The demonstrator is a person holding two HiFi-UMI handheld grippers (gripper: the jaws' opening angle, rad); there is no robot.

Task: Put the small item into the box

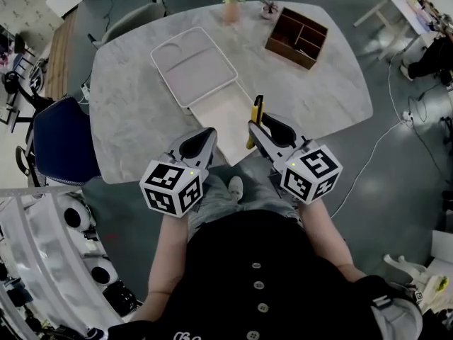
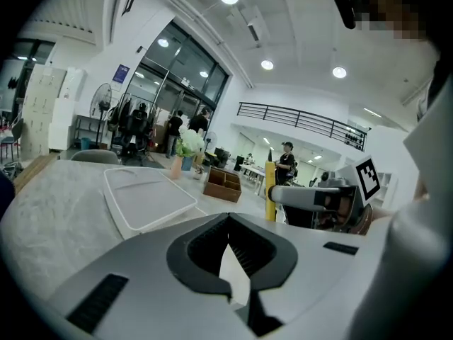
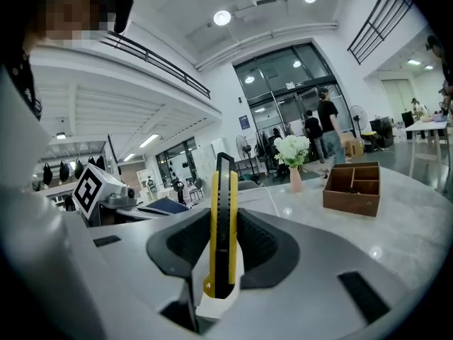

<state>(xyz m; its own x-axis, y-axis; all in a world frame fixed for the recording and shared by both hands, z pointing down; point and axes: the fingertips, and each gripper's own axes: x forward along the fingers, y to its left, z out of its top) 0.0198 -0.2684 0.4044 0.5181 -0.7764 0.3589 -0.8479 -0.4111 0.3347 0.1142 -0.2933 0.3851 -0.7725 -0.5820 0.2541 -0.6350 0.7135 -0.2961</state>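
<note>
A: Quick tally?
B: Two grippers: left gripper (image 1: 209, 132), right gripper (image 1: 253, 125). One utility knife (image 1: 257, 112), one wooden box (image 1: 289, 54), one white tray (image 1: 192, 69), one flower vase (image 1: 231, 9).
A: Furniture?
B: One table (image 1: 127, 112). Two chairs: blue chair (image 1: 60, 144), grey chair (image 1: 134, 20).

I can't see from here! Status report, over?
Right gripper shut on yellow knife. Left gripper shut, empty. Wooden box far across table; white tray left of path.
</note>
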